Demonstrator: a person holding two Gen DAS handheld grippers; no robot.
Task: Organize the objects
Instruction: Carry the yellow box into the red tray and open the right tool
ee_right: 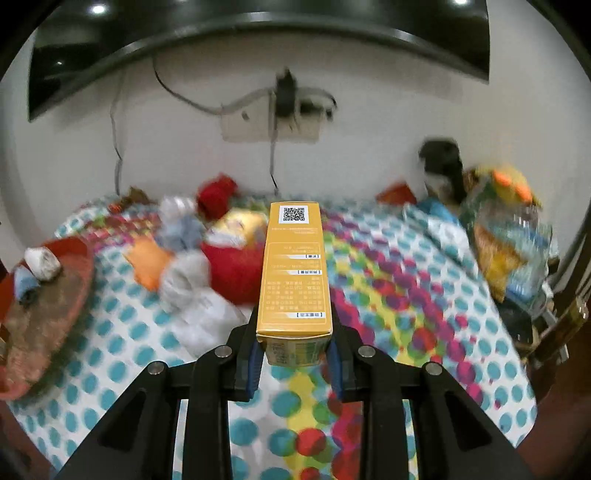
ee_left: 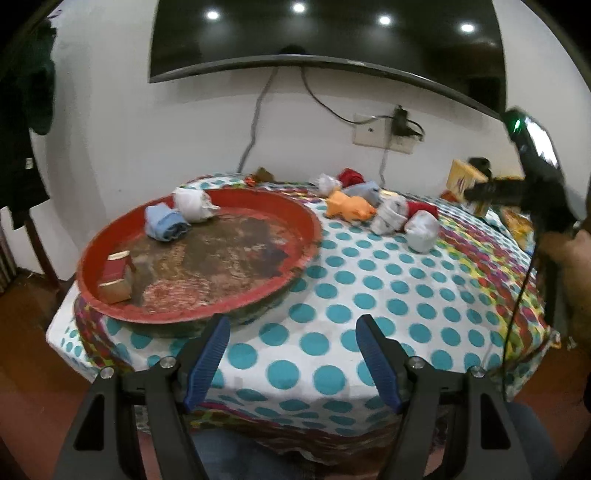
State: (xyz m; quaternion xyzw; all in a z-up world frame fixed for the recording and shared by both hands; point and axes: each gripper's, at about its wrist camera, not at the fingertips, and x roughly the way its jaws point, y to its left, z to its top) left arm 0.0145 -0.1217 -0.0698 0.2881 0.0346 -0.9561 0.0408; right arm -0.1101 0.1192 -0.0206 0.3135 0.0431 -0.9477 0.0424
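On the left of the polka-dot tablecloth [ee_left: 332,295]: a round red tray [ee_left: 310,236], worn brown across its floor. Inside it, near the front-left rim, a small red-and-gold box [ee_left: 117,277]; toward the back, a rolled light-blue cloth [ee_left: 164,223] touching a rolled white cloth [ee_left: 194,205]. Low in the left wrist view, the left gripper [ee_left: 291,326], blue-padded fingers [ee_left: 210,358] spread wide apart over bare cloth just in front of the tray's near rim, holding nothing.

Right of the tray, toward the back of the table: a loose cluster of small bundles, among them an orange cloth [ee_left: 349,206], a grey-white roll [ee_left: 388,216], a white bundle [ee_left: 423,230] and a red cloth [ee_left: 351,176] behind. Above, on the wall, a dark television [ee_left: 325,33] and a socket plate [ee_left: 384,133] with cables.

Farther right: the right gripper [ee_right: 295,363], clamped by its blue pads on the near end of a yellow carton [ee_right: 293,269], held lengthwise above the table, QR code on its far end. From the left wrist, the same carton visible at the far right, partly hidden behind the black gripper body. At the right edge of the table, a blurred clear bag [ee_right: 513,251] of yellow and orange contents.
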